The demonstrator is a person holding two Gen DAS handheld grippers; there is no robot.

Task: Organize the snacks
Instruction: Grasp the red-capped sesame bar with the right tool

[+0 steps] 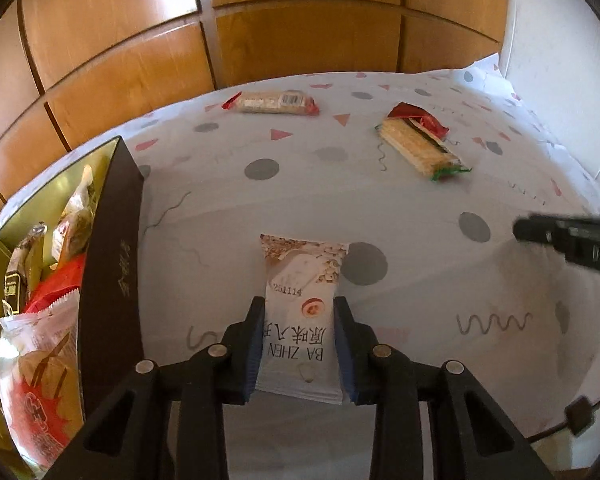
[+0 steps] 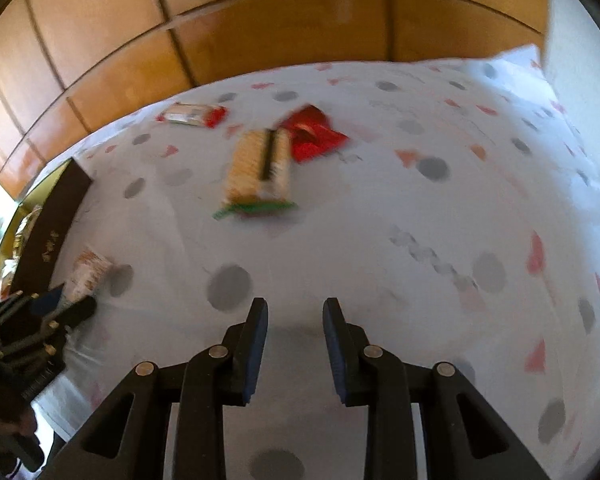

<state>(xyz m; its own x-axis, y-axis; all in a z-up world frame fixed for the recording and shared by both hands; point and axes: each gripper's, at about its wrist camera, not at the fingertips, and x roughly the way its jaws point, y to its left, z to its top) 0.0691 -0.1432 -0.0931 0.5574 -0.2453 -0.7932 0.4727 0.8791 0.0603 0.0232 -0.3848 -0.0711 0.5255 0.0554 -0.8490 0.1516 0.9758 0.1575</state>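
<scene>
We hold the left gripper [image 1: 299, 306] over the white patterned tablecloth [image 1: 420, 240]; its blue pads pinch a white rectangular snack packet with black lettering [image 1: 302, 304] by its long edges. The packet lies beside the dark box with gold lining [image 1: 114, 264], which holds other wrapped snacks. Our right gripper [image 2: 295, 308] hovers empty, jaws slightly apart. Two cracker packs [image 1: 420, 144] [image 1: 274, 102] lie farther off.
</scene>
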